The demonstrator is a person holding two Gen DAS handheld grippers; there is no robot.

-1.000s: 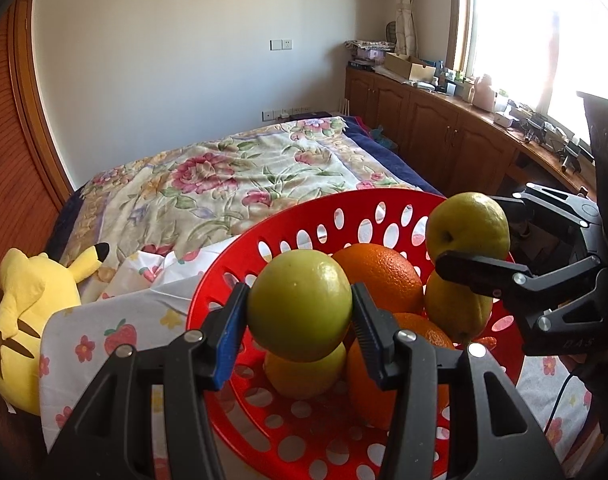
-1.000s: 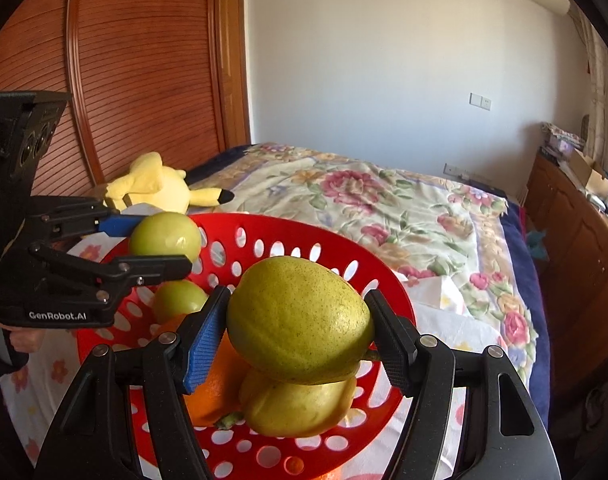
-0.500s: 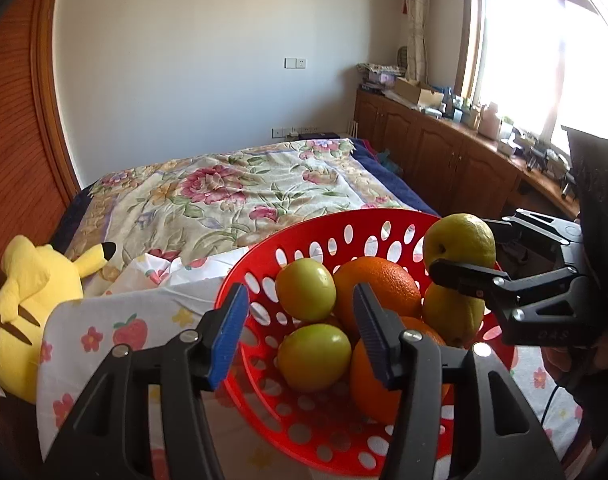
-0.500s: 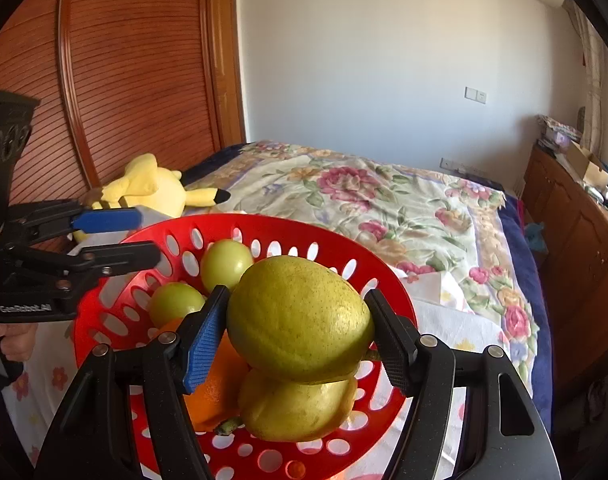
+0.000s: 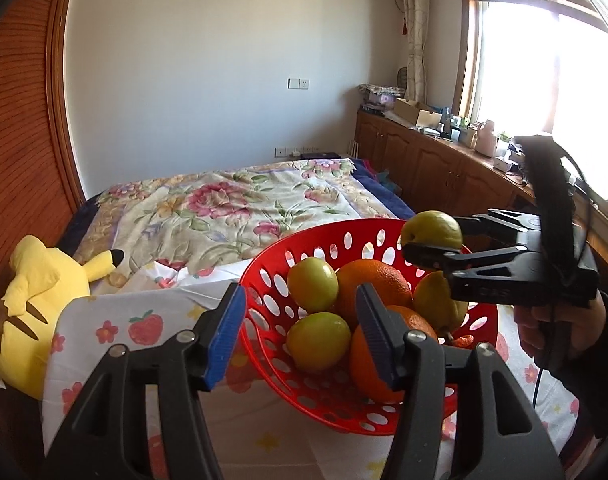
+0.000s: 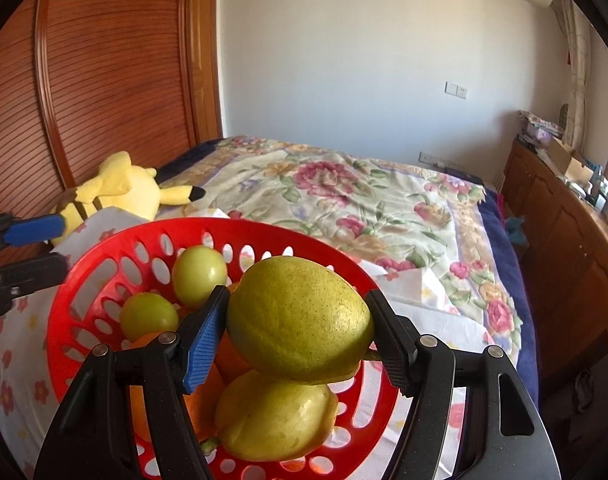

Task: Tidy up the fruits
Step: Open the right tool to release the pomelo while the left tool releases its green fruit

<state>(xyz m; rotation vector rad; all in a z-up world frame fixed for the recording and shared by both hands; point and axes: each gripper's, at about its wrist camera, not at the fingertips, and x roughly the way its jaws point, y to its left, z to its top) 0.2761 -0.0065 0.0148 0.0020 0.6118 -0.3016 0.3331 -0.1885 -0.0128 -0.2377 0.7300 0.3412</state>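
A red perforated basket sits on a flowered cloth. It holds two green apples, oranges and a yellow pear. My right gripper is shut on a second yellow-green pear and holds it above the basket; it also shows in the left wrist view. My left gripper is open and empty, pulled back in front of the basket's near left rim.
A yellow plush toy lies left of the basket. A bed with a flowered quilt lies behind. Wooden cabinets line the right wall, a wooden wardrobe the left.
My left gripper let go of a green apple into the basket, opened, and drew back and up. My right gripper kept holding its pear over the basket.
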